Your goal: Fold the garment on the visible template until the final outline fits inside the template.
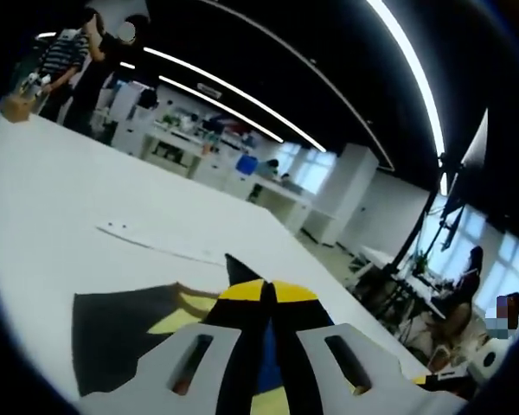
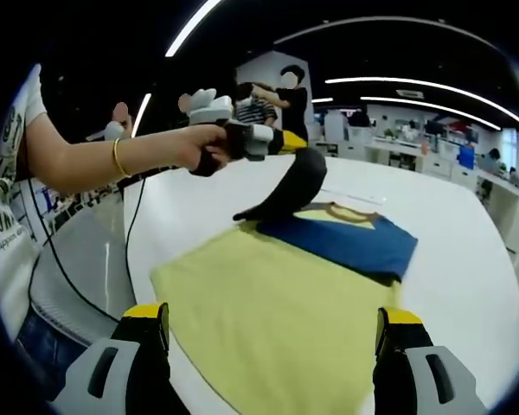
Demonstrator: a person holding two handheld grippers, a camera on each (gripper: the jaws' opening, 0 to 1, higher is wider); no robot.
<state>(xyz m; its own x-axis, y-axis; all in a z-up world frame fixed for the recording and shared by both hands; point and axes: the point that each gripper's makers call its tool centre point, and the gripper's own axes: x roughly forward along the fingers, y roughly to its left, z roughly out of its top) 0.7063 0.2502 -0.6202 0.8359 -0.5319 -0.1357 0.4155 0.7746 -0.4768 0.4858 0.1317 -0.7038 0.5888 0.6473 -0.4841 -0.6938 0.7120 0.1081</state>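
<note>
The garment lies on the white table: a yellow body, a blue part and a black sleeve. In the right gripper view a hand holds my left gripper above the table's far left. It is shut on the black sleeve, which hangs curved from it down to the garment. In the left gripper view the yellow-tipped jaws of the left gripper meet on black cloth, with yellow cloth beneath. My right gripper is open, its jaws wide apart over the yellow body's near edge.
A thin flat white sheet lies on the table beyond the garment. Two people stand at the table's far end by a brown object. The holder's arm and a black cable are at the table's left edge.
</note>
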